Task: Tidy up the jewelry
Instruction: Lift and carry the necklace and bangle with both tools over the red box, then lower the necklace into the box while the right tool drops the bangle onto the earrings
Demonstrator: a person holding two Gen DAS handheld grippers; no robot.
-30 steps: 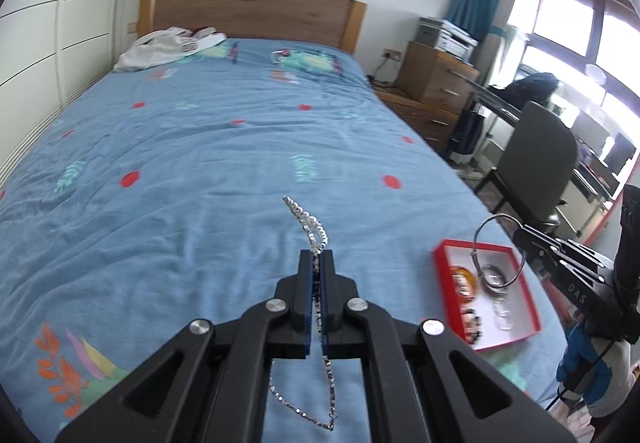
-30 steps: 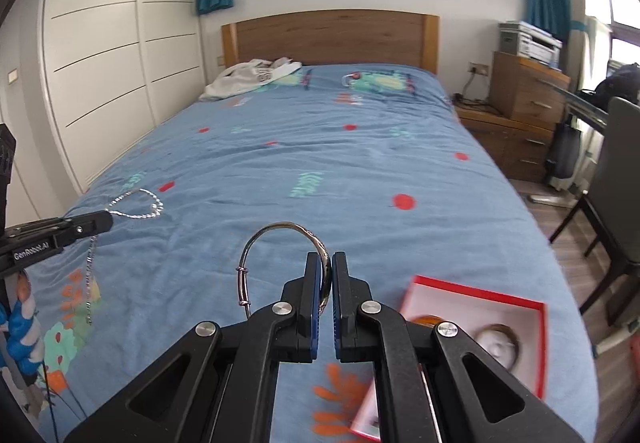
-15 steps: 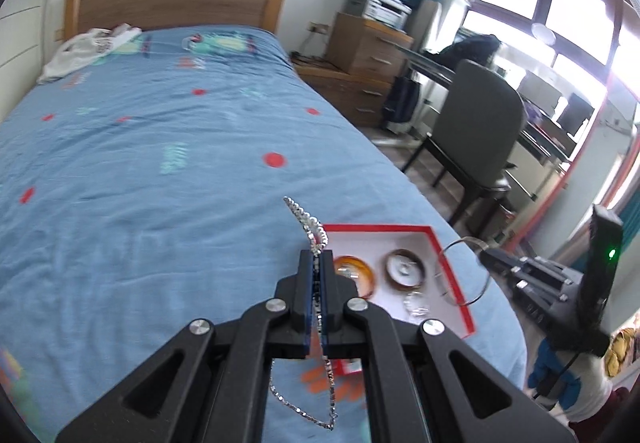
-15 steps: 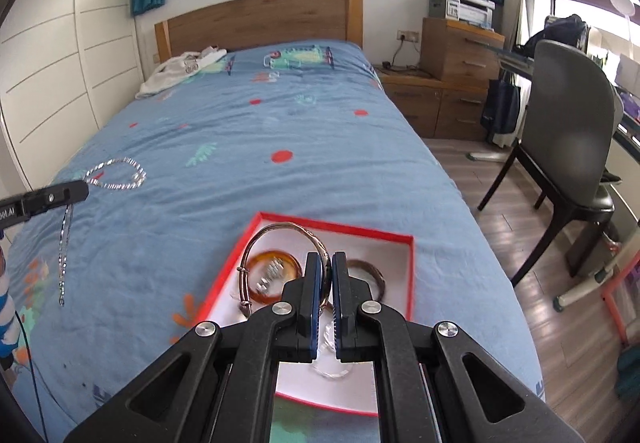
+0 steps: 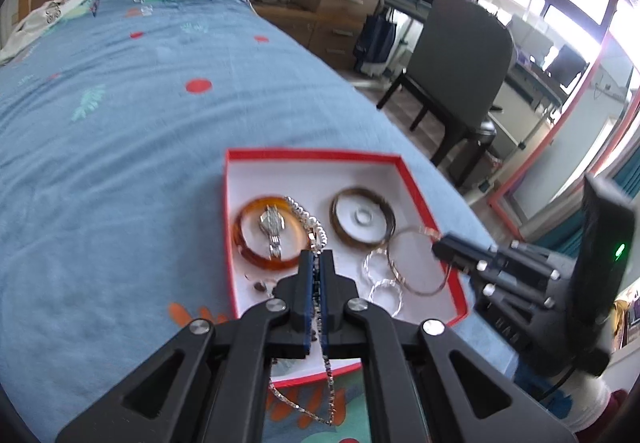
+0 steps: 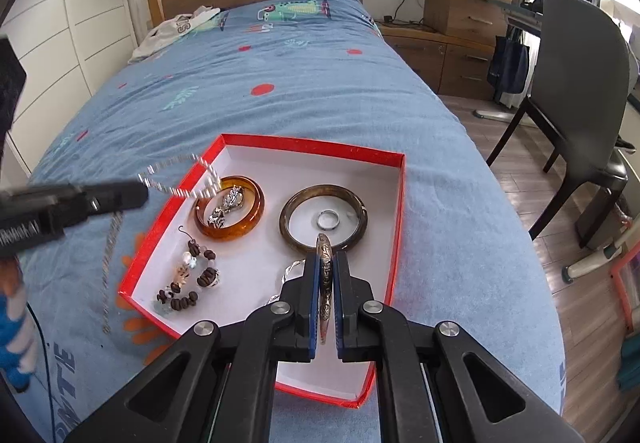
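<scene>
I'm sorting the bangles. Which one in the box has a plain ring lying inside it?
The dark brown bangle, on the box's right side, encircles the small plain ring. The amber bangle to its left surrounds an ornate silver piece instead.

Your left gripper [image 5: 316, 263] pinches a shiny silver metal chain [image 5: 316, 323]; the right gripper [image 6: 325, 267] pinches an engraved metal bangle [image 6: 324, 275]. Amber bangle [image 6: 229, 207]: glossy, translucent. Red box [image 6: 394, 203]: matt white card lining. Bedspread [image 6: 280, 91]: soft matt cloth.
</scene>
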